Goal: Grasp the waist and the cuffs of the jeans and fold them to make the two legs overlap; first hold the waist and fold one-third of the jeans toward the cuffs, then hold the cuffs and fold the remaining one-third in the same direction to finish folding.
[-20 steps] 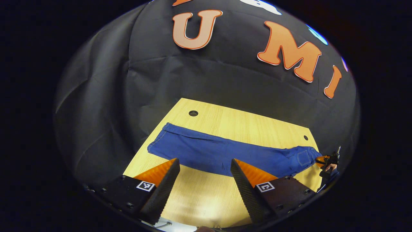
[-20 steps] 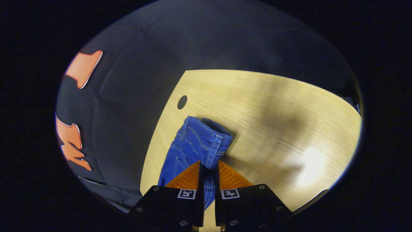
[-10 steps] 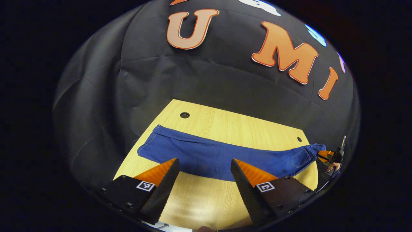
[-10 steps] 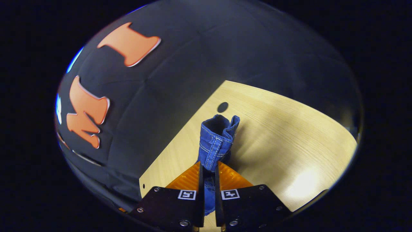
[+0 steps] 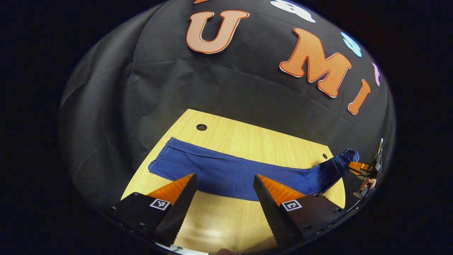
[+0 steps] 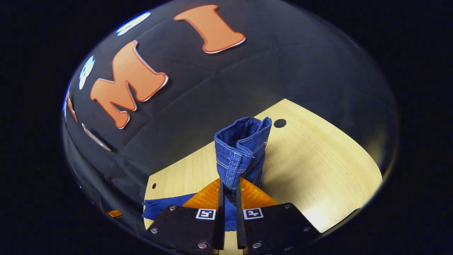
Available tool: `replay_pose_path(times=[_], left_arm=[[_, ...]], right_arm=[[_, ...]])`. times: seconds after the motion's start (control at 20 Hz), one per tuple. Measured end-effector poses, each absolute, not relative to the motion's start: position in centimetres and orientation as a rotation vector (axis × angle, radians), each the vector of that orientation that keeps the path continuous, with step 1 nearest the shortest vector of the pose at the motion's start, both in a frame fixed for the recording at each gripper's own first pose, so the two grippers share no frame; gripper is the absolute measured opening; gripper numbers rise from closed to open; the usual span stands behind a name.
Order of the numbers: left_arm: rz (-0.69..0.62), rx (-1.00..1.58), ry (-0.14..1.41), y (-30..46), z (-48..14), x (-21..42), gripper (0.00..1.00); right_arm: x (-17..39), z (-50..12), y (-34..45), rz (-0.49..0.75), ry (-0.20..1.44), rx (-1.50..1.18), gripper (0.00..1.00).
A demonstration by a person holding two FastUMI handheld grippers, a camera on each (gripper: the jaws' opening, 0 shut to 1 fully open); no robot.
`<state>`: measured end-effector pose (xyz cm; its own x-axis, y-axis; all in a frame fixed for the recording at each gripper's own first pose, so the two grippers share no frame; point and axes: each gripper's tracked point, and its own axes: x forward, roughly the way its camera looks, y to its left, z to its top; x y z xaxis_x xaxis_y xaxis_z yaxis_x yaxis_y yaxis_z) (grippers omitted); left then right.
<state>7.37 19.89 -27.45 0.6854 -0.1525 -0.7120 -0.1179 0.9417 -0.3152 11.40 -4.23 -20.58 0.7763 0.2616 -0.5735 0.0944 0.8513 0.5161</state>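
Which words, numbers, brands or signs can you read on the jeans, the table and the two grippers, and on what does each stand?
No readable words or numbers.
Left gripper: two black-and-white coded squares, patterns only, no letters.
Right gripper: two black-and-white pattern tags, likewise no letters.
Jeans: stitching only; no brand tag that I can make out.
Table: bare wood grain, no print.

Your blue denim jeans (image 5: pixel 230 171) lay stretched flat across the lower middle of the left gripper view, cuffs (image 5: pixel 159 159) at left. Their white-stitched waist (image 6: pixel 240 152) stood lifted and bunched upright at the centre of the right gripper view.
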Motion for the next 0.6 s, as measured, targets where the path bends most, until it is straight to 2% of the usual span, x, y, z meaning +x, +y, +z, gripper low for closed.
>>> replay_pose_path(times=[0.6], left_arm=[[0.017,-0.423,0.835,24.9,-30.3,7.3,0.98]], right_arm=[[10.6,-17.6,11.5,0.321,0.687,0.420,0.14]])
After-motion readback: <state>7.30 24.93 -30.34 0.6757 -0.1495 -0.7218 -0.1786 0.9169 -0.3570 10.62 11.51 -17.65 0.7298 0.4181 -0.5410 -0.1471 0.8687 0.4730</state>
